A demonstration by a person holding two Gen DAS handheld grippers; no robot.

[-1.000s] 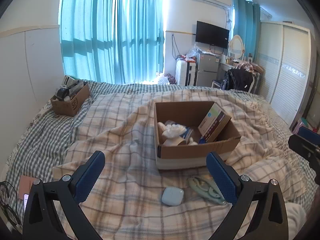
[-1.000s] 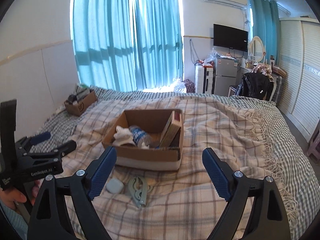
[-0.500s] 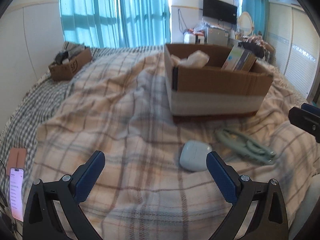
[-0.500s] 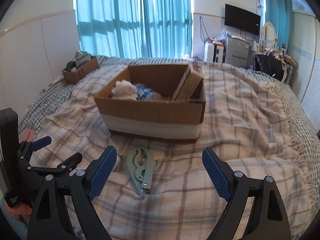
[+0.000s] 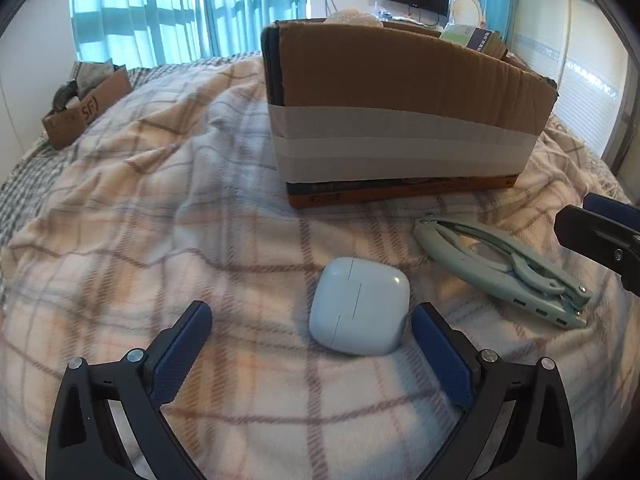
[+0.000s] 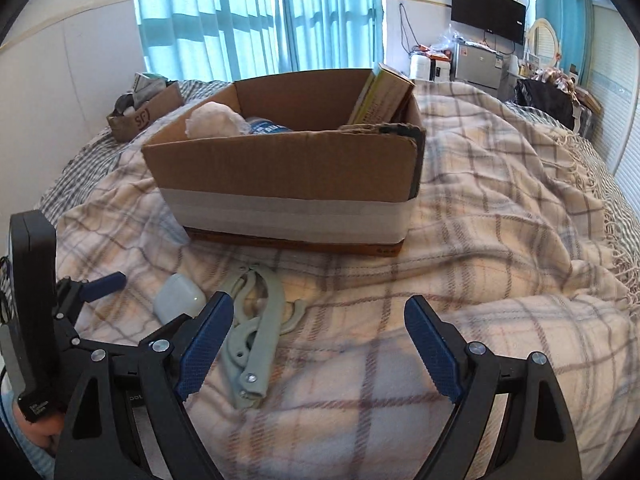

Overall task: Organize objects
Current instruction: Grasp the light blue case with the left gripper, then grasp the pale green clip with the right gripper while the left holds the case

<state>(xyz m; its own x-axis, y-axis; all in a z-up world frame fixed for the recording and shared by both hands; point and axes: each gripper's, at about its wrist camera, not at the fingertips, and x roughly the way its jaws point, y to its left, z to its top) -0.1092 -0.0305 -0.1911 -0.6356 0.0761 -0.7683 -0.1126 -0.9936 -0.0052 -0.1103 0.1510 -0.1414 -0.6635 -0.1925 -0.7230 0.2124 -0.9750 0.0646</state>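
Left claw (image 5: 311, 334): hovering low over the plaid blanket (image 5: 160, 208) with its blue pads spread wide apart, holding nothing; the right pad (image 5: 438, 346) is sitting just beside the earbud case, and whether it is touching cannot be told.
Earbud case (image 5: 359, 311): lying flat on the blanket, closer to the claw's right pad than its left, near the front of the cardboard box.
Pale green clip tool (image 5: 500, 270): resting on the blanket just right of the case, apart from it, in front of the box's right end.
Cardboard box (image 6: 288, 168): sitting open on the bed, banded with white tape; a crumpled white wad (image 6: 214, 120), a bottle (image 6: 266, 125) and an upright book (image 6: 382, 94) are showing inside.
Right claw (image 6: 319, 334): hanging over the blanket with its pads wide apart and gripping nothing; the green tool is lying just past its left pad.
Small carton (image 6: 146, 114): standing far back by the wall, well apart.
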